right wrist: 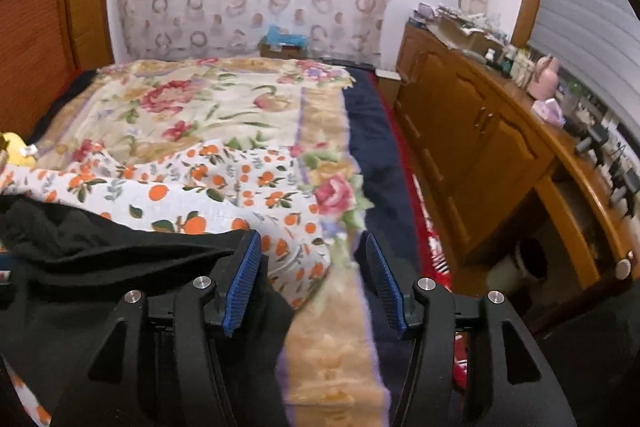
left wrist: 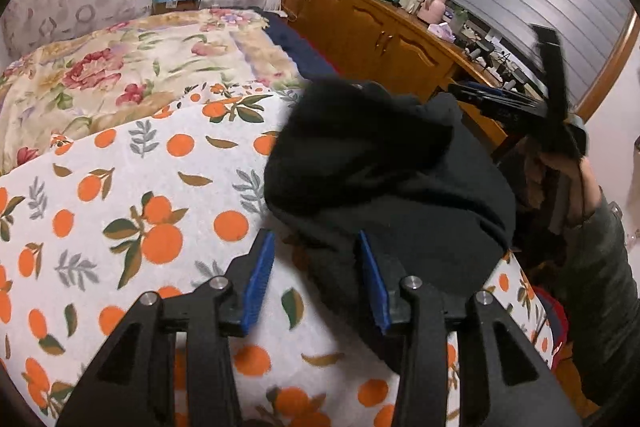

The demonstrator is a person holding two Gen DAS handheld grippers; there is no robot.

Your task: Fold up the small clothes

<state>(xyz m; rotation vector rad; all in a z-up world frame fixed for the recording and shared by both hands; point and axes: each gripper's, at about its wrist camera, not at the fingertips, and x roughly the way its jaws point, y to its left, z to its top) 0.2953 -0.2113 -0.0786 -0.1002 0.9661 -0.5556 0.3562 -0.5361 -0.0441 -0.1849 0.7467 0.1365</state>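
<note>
On orange-print sheet [left wrist: 120, 211] | soft black garment [left wrist: 400, 187], rumpled heap

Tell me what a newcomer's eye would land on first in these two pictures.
The black garment comes first, heaped dark on the orange-print sheet, with the open left gripper right at its near edge. Next, the open right gripper, with the garment against its left finger only. Behind them lie the floral blanket and, at the right, the cluttered wooden sideboard.
</note>
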